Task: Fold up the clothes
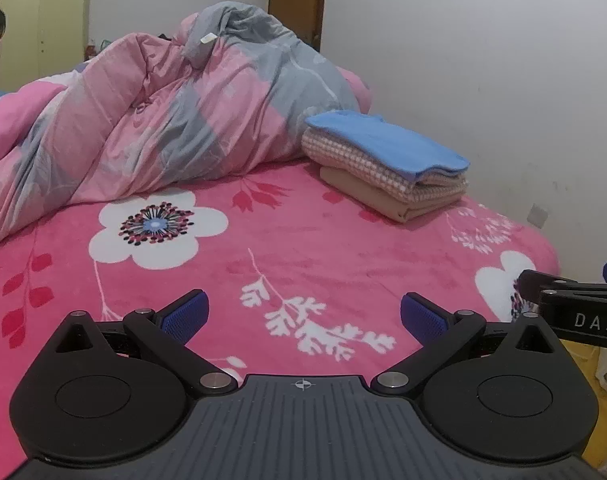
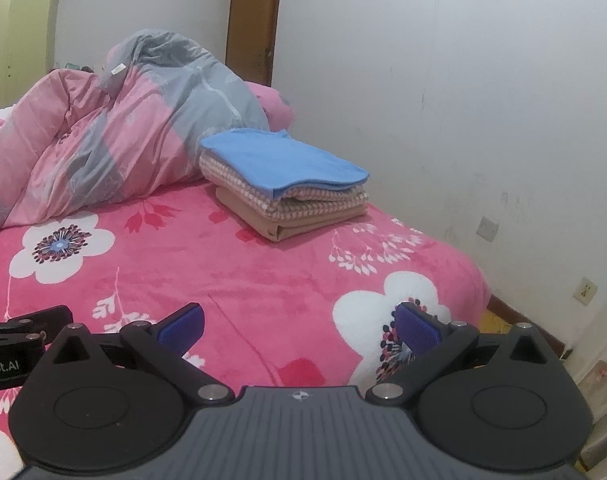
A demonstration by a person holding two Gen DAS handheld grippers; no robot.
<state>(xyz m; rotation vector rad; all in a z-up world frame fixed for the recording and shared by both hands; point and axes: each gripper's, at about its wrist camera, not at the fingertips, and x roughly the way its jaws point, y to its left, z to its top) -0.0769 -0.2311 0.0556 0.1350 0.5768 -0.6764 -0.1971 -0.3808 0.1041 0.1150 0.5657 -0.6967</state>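
Your left gripper [image 1: 304,314]: jaws spread wide, holding nothing, low centre of frame above pink floral bed [image 1: 263,248]. Your right gripper [image 2: 299,326]: jaws equally wide, empty. Folded stack [image 1: 387,164] sits right of centre on bed near wall [image 1: 483,80]: blue piece [image 2: 279,158] on top, checked one beneath, tan at bottom. Crumpled pink-grey duvet [image 1: 151,112] heaped at upper left, touching stack's far side.

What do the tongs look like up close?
Both look alike. The left tongs have black jointed arms, round black discs, silver pins, a ribbed grey body with a small crosshair mark, and blue dimpled pads. The right tongs match, and white lettering shows on their sides. No sleeves or cables show.
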